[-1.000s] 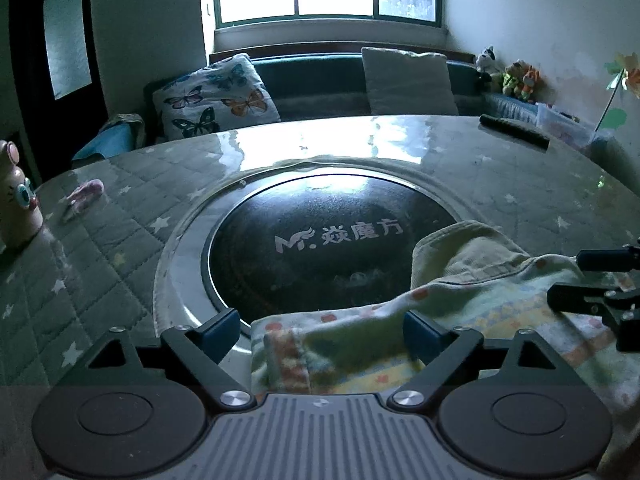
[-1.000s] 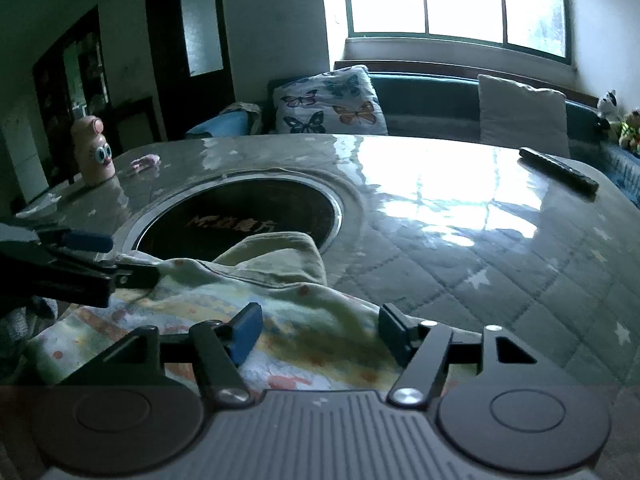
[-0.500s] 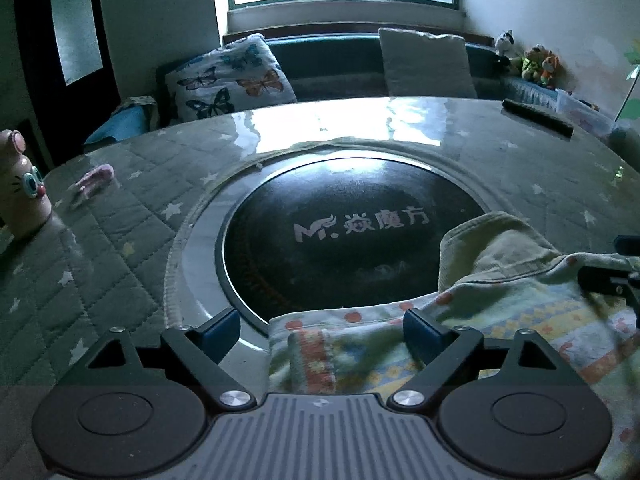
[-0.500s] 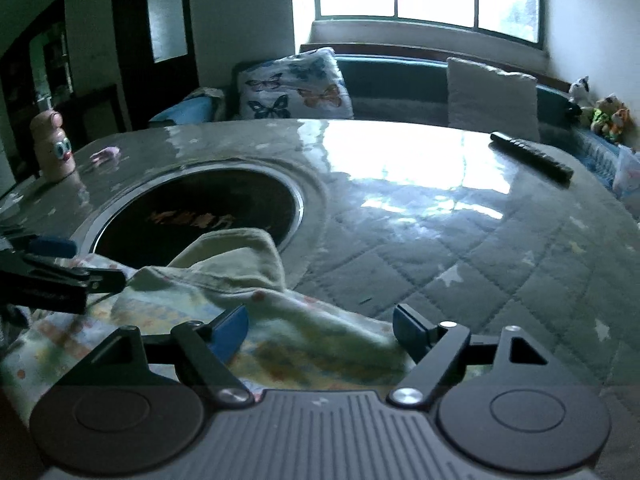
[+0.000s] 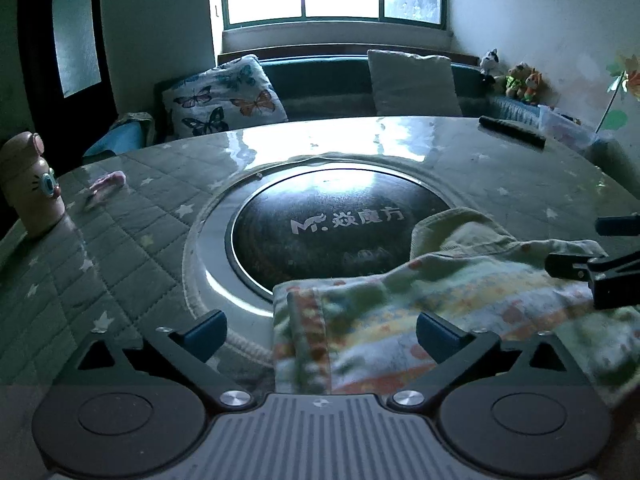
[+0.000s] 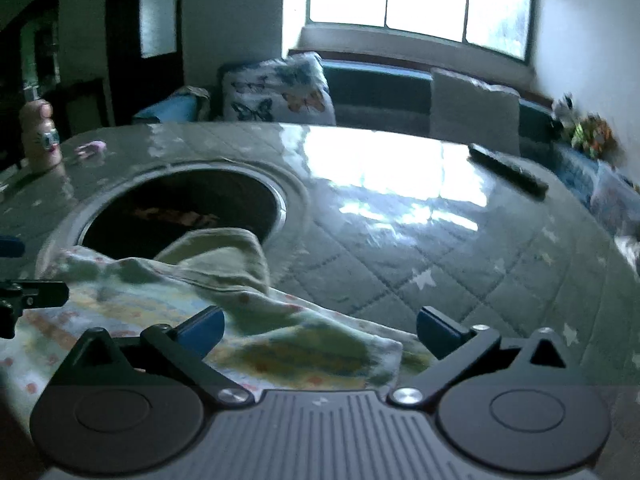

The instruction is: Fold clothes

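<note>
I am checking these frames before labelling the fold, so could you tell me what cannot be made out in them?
- Patterned garment: its near edge is hidden behind the left gripper body in the left wrist view.
- Same garment: print smeared by motion blur in the right wrist view.
- Right gripper: whether its fingers touch the cloth is unclear.
- Plush toys: blurred in the right wrist view.

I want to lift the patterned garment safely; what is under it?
The patterned garment lies over the quilted table cover and overlaps the near rim of the dark round plate. Whatever else sits beneath is hidden by the cloth.
</note>
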`<state>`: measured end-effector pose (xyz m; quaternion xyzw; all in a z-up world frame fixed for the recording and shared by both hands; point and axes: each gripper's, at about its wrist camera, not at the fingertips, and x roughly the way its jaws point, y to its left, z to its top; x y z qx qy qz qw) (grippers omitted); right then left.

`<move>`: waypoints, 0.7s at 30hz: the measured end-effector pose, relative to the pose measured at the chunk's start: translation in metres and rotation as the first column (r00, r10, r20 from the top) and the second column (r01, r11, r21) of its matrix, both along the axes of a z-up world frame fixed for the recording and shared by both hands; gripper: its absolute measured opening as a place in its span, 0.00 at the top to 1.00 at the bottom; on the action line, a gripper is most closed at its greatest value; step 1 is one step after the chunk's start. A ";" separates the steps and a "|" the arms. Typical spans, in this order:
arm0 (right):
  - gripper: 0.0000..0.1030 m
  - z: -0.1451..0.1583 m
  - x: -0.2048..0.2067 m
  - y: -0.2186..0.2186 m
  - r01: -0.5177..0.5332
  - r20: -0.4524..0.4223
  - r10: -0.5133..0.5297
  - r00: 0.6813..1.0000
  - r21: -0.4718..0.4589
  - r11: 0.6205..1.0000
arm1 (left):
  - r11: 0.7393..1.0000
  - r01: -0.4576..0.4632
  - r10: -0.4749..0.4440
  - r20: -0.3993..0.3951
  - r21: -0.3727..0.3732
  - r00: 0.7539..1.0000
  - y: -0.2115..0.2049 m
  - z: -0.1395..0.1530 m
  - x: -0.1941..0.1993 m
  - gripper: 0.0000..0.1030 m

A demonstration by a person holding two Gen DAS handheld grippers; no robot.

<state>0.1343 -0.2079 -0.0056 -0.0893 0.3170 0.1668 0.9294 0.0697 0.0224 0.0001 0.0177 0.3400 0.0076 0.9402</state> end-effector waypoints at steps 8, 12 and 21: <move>0.00 -0.001 -0.032 0.013 -0.090 0.039 0.091 0.995 -0.024 0.996 | 1.000 0.012 -0.012 -0.008 -0.011 1.000 0.000 -0.006 -0.023 0.00; 0.00 -0.004 -0.046 0.021 -0.135 0.045 0.136 0.990 -0.035 0.990 | 1.000 0.029 -0.029 -0.004 0.003 1.000 -0.003 -0.009 -0.036 0.00; 0.00 -0.012 -0.082 0.027 -0.192 0.086 0.196 0.977 -0.055 0.980 | 0.999 0.042 -0.042 0.036 0.010 0.998 -0.004 -0.014 -0.057 0.00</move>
